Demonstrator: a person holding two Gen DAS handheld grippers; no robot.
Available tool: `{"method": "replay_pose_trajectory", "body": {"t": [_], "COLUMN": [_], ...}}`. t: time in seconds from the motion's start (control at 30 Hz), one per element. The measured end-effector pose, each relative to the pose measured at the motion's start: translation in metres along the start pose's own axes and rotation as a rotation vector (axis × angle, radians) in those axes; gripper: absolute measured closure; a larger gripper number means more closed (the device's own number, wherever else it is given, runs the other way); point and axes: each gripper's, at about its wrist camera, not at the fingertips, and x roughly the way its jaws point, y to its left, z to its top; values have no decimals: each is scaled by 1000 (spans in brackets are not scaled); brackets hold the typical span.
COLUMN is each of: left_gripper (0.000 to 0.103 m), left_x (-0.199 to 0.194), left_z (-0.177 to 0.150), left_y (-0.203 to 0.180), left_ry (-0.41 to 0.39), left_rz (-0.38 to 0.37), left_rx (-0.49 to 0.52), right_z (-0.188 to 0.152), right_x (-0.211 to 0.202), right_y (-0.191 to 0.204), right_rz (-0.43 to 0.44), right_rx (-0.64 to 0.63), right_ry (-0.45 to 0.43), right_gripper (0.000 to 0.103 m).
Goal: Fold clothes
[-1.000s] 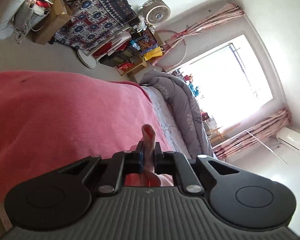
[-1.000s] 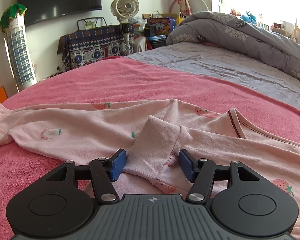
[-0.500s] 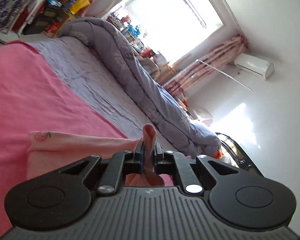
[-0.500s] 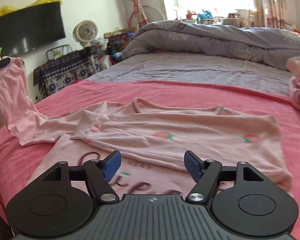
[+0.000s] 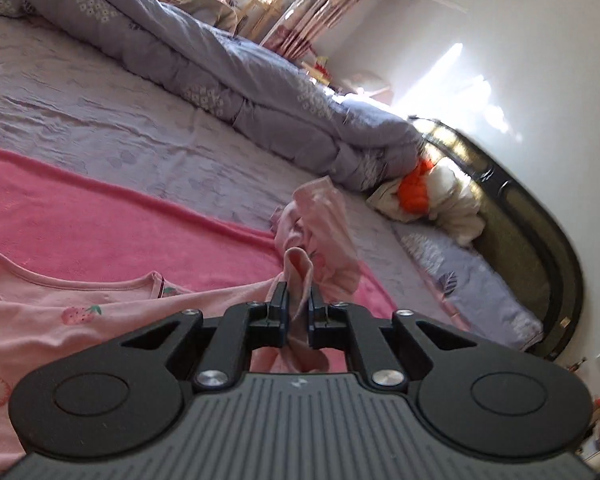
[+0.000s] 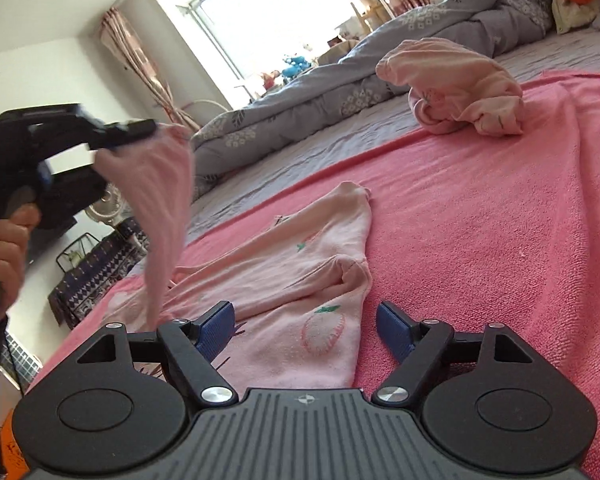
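A pale pink long-sleeved shirt with strawberry prints [image 6: 300, 280] lies spread on a pink blanket [image 6: 480, 220]; its neckline shows in the left wrist view [image 5: 80, 300]. My left gripper [image 5: 298, 312] is shut on the shirt's sleeve [image 5: 298, 276]. In the right wrist view this gripper [image 6: 148, 130] holds the sleeve [image 6: 160, 200] lifted above the shirt at the left. My right gripper [image 6: 306, 330] is open and empty, low over the shirt's near edge.
A second crumpled pink garment [image 6: 460, 84] lies at the blanket's far edge, also in the left wrist view [image 5: 324, 216]. A rolled grey quilt [image 5: 220, 60] runs along the bed's far side. Pillows [image 5: 432, 196] lie by the dark headboard [image 5: 520, 240].
My left gripper has carried the sleeve up and swung across over the shirt. My right gripper has let go of the folded cuff, opened, and shifted along the shirt's edge.
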Motion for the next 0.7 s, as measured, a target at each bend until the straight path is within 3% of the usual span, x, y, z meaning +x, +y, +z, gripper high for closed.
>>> {"method": "replay_pose_trajectory", "body": {"t": [0.2, 0.3, 0.53, 0.7], "left_gripper": [94, 81, 53, 52], "left_x": [87, 116, 92, 41], "left_z": [-21, -33, -31, -25], "left_y": [-3, -2, -34, -31], "left_ry": [192, 286, 285, 216], "left_rz": [163, 225, 265, 331], "left_rx": [50, 69, 255, 302], "right_z": [0, 0, -1, 0], "right_x": [-4, -4, -4, -4], "right_y": [-4, -5, -6, -6], "right_rz": [41, 57, 64, 60], "right_rx": [7, 17, 16, 12], "right_ry": [-9, -13, -12, -12], "right_gripper": [20, 20, 19, 19]}}
